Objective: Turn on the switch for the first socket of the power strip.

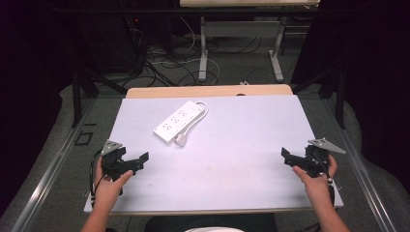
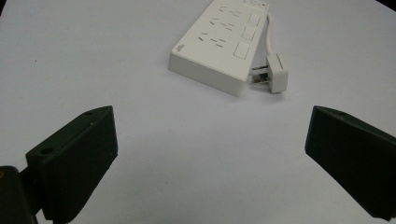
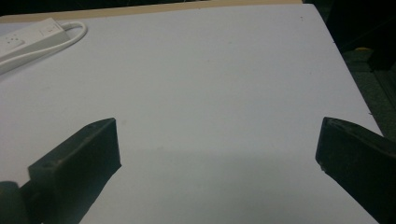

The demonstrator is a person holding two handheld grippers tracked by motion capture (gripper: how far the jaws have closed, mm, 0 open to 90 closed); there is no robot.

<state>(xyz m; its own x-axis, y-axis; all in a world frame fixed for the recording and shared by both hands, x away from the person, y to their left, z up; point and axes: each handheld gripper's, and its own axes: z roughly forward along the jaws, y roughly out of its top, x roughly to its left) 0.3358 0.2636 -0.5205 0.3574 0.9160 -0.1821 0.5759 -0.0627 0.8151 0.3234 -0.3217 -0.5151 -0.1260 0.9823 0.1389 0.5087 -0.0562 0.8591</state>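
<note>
White power strip lies on bench, far-left of centre, long axis diagonal, near end w/ plug and cord touching its side. It's ahead & inboard of left tool, so left is nearer; right tool well apart. Both tools wide, holding nothing.

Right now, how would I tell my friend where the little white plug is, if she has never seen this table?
Find the big pale table, then the white power strip lying slantwise on its far left part. The plug sits at the strip's near end, on a white cord that loops back from the far end. It is the small flat block with metal prongs, not the long box with sockets and switches.
</note>
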